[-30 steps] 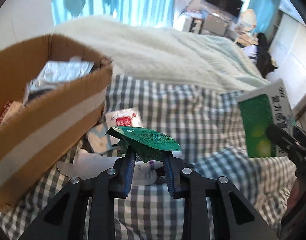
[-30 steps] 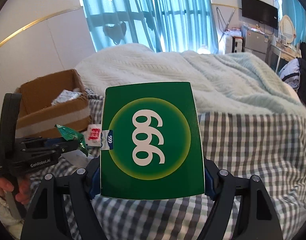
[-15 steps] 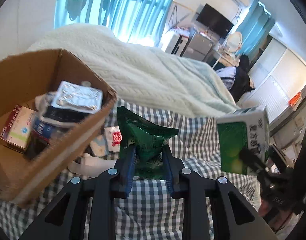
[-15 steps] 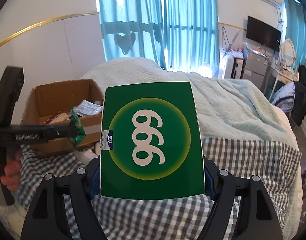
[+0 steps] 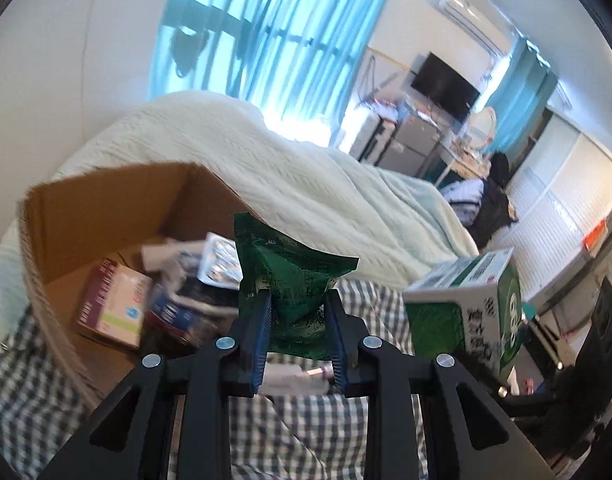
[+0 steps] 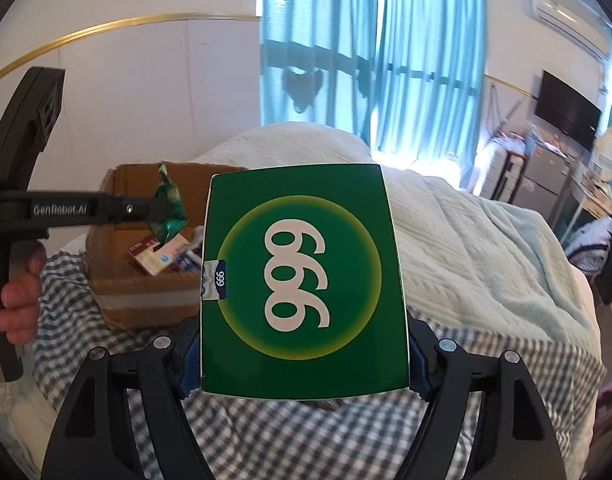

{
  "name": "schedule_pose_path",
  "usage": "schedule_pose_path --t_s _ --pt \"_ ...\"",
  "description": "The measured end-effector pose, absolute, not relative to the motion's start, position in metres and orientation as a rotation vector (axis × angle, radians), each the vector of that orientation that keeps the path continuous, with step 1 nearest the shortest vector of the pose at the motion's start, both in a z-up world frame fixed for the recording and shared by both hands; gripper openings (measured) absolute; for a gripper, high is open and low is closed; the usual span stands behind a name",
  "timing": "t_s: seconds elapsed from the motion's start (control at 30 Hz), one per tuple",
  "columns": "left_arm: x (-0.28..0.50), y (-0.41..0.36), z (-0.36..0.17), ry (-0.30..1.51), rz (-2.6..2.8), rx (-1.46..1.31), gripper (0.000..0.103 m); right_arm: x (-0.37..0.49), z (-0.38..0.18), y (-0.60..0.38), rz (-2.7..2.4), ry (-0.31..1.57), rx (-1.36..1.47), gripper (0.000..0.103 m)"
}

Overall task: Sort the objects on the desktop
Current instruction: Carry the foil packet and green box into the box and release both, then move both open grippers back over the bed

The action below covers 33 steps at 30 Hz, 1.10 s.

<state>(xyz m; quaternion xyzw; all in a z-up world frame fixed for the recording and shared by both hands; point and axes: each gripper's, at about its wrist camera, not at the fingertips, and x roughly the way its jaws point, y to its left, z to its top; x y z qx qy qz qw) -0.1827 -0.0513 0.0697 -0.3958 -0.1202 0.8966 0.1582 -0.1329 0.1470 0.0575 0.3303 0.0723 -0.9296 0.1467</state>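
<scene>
Pinching a crumpled green sachet (image 5: 296, 280), the left gripper (image 5: 298, 334) hangs at the cardboard box's (image 5: 106, 204) near rim on the checked bed (image 5: 306, 432). Seen from the right wrist, the right gripper (image 6: 304, 364) clamps a green carton (image 6: 302, 280) above the bed, right of the box.

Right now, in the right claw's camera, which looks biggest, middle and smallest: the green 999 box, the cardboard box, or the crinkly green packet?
1. Green 999 box: it fills the middle, but it is nearest the camera, so this proves little.
2. Cardboard box, farther back.
3. Crinkly green packet, smallest.
</scene>
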Motion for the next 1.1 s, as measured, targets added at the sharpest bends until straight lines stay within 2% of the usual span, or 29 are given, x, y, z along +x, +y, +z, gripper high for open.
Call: schedule_pose_path --t_s 0.23,0.53,0.63,0.67,0.7,0.73,0.77,0.8,0.97,1.1 --pt "-0.2 -0.098 0.072 -0.372 2.637 -1.121 0.027 -0.17 0.065 0.081 -2.591 0.232 0.902 0.077" --pt "-0.232 -0.129 0.056 -0.281 2.747 -1.146 0.027 -0.229 0.044 0.019 -2.498 0.135 0.936 0.077" --pt "-0.237 -0.128 0.052 -0.198 2.778 -1.154 0.028 -0.241 0.038 0.023 -2.523 0.075 0.934 0.083" --pt "-0.238 -0.127 0.051 -0.178 2.796 -1.164 0.029 -0.243 0.036 0.028 -2.538 0.052 0.938 0.093" --pt "-0.239 -0.126 0.05 -0.16 2.818 -1.181 0.041 -0.243 0.037 0.033 -2.573 0.041 0.938 0.1" --pt "-0.239 -0.125 0.048 -0.159 2.834 -1.2 0.068 -0.243 0.038 0.04 -2.61 0.034 0.935 0.102" --pt "-0.238 -0.126 0.048 -0.17 2.857 -1.214 0.079 -0.241 0.04 0.048 -2.634 0.029 0.926 0.102" --pt "-0.235 -0.127 0.049 -0.201 2.884 -1.202 0.086 -0.238 0.042 0.059 -2.64 0.023 0.924 0.102" --pt "-0.219 -0.118 0.06 -0.32 2.885 -1.143 0.086 -0.213 0.059 0.12 -2.724 0.049 0.929 0.102" --pt "-0.197 -0.08 0.072 -0.242 2.871 -1.087 0.089 -0.178 0.074 0.175 -2.806 0.092 0.911 0.102"
